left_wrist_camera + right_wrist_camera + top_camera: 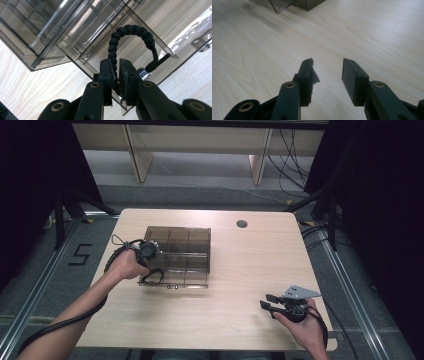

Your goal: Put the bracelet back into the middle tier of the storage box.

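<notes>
- Pale wood table (235,270): near right, your right gripper (269,301) rests with its jaws apart, holding nothing.
- Farther left, your left gripper (115,72) pinches the black braided cord bracelet (132,32) at the near-left edge of the smoky clear plastic compartment box (192,250).

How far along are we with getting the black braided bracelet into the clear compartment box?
Done: the left gripper has the black braided bracelet pinched between its pads, at the near left corner of the compartment box. In hand: carrying it, the loop hanging over the box's edge. Left: lower it into a compartment and let go. The right gripper stands open over the table, holding nothing.
</notes>
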`<state>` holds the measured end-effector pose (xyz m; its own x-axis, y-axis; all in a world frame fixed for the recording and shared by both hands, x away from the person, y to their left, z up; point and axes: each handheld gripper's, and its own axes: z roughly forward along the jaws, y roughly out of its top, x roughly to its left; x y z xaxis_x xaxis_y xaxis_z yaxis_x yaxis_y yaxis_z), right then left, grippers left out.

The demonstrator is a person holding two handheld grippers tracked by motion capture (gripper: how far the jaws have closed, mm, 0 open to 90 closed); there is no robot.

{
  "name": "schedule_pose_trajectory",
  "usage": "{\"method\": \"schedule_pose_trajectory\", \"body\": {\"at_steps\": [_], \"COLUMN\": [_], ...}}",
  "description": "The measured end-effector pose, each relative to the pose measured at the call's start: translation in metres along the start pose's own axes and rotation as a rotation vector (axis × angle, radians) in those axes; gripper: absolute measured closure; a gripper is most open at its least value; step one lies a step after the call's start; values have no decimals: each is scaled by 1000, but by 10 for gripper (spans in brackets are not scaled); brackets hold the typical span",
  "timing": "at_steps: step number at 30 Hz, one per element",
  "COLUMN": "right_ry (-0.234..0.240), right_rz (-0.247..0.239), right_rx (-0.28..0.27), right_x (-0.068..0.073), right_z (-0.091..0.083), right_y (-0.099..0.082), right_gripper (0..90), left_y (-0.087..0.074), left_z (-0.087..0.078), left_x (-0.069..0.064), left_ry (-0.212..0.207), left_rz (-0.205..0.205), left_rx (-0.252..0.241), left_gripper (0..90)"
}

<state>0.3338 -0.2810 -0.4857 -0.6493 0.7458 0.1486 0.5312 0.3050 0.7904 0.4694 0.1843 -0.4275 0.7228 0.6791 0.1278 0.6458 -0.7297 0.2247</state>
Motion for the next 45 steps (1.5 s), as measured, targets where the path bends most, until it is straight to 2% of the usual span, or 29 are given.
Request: {"method": "schedule_pose_trajectory", "body": {"at_steps": [4,5,6,9,10,11,12,17,18,20,21,22,23,24,25,26,27,28,29,30,31,33,34,35,36,37,38,42,45], "right_ry": [-1,0,-3,-1,2,2,4,4,4,-1,-2,-4,15,4,14,1,1,-6,2,4,4,4,-5,-5,-5,-5,5,1,7], "right_rz": [-15,2,-16,-17,13,13,-1,3,-6,-21,-22,-11,3,4,4,0,0,-34,-21,-19,-18,-19,-33,-33,-33,-33,-17,-27,-44], "right_rx": [-6,-2,-5,-8,9,9,1,-4,0,-9,-9,-6,-15,-9,-15,-1,-1,-19,-11,-12,-12,-13,-20,-20,-20,-20,-12,-18,-9], "right_x": [-1,1,-1,-1,1,1,0,0,0,-1,-1,0,0,0,0,0,0,-2,-1,-1,-1,-1,-2,-2,-2,-2,-1,-1,-2], "right_z": [0,0,0,0,-1,-1,0,0,0,0,0,0,1,1,1,0,0,2,2,2,2,2,2,2,2,2,2,1,1], "right_y": [0,0,0,0,0,0,0,0,0,0,0,0,-1,-1,-1,0,0,0,0,0,0,0,0,-1,-1,-1,0,-1,0], "right_gripper": [617,617,617,616,617,617,616,616,616,616,616,616,616,616,616,616,616,616,616,616,616,616,616,616,616,616,616,616,616], "left_y": [-1,-2,-3,-7,-9,-9,-13,-26,-30,-41,-44,-48,-53,-57,-61,-64,-64,-69,-77,-81,-85,-89,-95,-95,-102,-105,-109,-119,-130], "left_z": [-3,-4,-4,-9,-11,-11,-14,-24,-26,-27,-30,-30,-32,-31,-31,-29,-29,-29,-25,-25,-23,-23,-21,-21,-21,-21,-19,-17,-10], "left_x": [1,1,-1,0,-1,-1,-2,-4,-5,-10,-10,-11,-12,-15,-16,-16,-16,-19,-24,-24,-28,-28,-32,-32,-37,-37,-41,-43,-50], "left_ry": [5,4,-2,-5,-7,-7,-13,-25,-15,-11,-8,1,3,-3,7,24,24,20,22,15,16,24,24,24,24,34,32,59,74], "left_rz": [16,10,-7,-10,-24,-24,-22,-49,-44,-80,-52,-45,-36,-67,-71,-64,-64,-65,-94,-77,-104,-92,-109,-109,-123,-102,-137,-102,-96], "left_rx": [5,-1,-17,-28,-53,-53,-69,-145,-166,-235,-224,-259,-269,-304,-321,-346,-346,-341,-386,-392,-423,-442,-475,-475,-502,-516,-542,-570,-601], "left_gripper": [772,772,767,752,741,737,727,683,664,652,639,631,618,606,595,583,573,564,558,552,545,536,519,512,510,505,500,475,470]}}
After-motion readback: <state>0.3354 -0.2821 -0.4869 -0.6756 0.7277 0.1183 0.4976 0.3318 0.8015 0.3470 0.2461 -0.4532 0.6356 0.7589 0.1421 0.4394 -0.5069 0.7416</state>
